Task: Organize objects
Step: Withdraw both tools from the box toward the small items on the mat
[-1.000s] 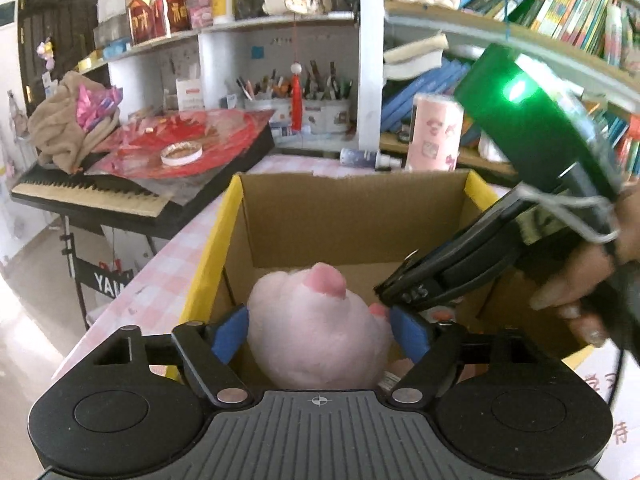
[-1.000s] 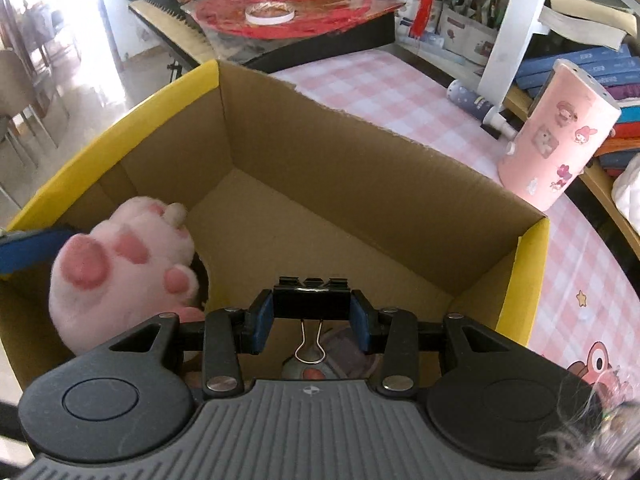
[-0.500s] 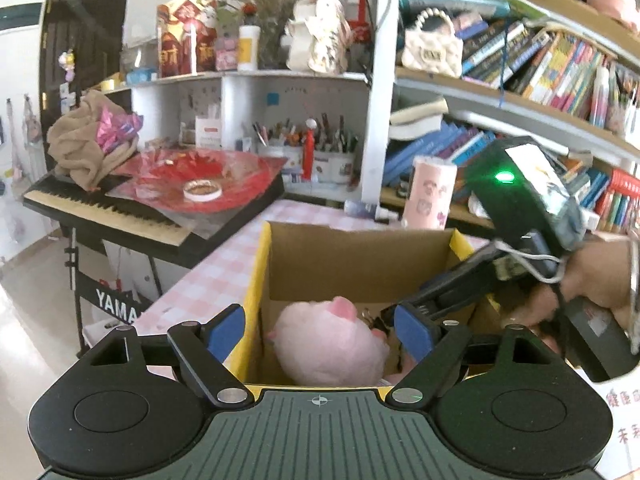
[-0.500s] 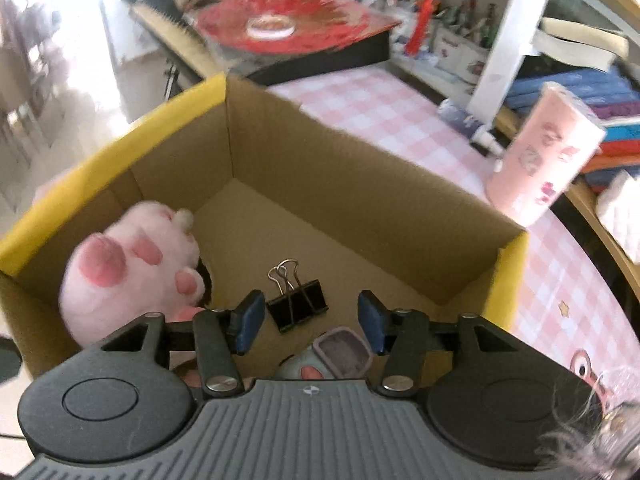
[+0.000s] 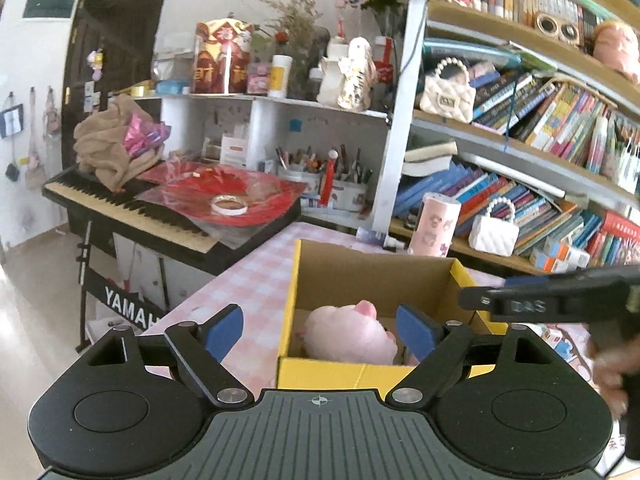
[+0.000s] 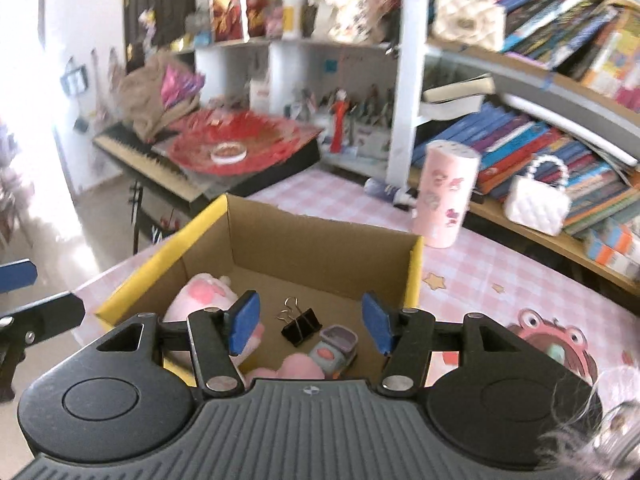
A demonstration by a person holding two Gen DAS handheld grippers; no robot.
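A cardboard box with yellow outer sides (image 5: pixel 372 280) (image 6: pixel 320 248) stands on the pink checked table. Inside lie a pink plush paw (image 5: pixel 348 334) (image 6: pixel 204 294), a black binder clip (image 6: pixel 301 326) and a small pink and grey toy (image 6: pixel 334 346). My left gripper (image 5: pixel 320 330) is open and empty, held above and in front of the box. My right gripper (image 6: pixel 310 324) is open and empty, raised above the box; it shows in the left wrist view (image 5: pixel 552 300) at the right.
A pink cylinder (image 6: pixel 446 196) and a dark tube (image 6: pixel 386 192) stand behind the box. A keyboard (image 5: pixel 132 208) with a red sheet and a tape roll (image 5: pixel 229 204) is at the left. Bookshelves (image 5: pixel 520 152) fill the back. A frog sticker (image 6: pixel 552 336) is on the table.
My left gripper let go of the plush paw and pulled back and up. My right gripper let go of the binder clip into the box, opened and rose.
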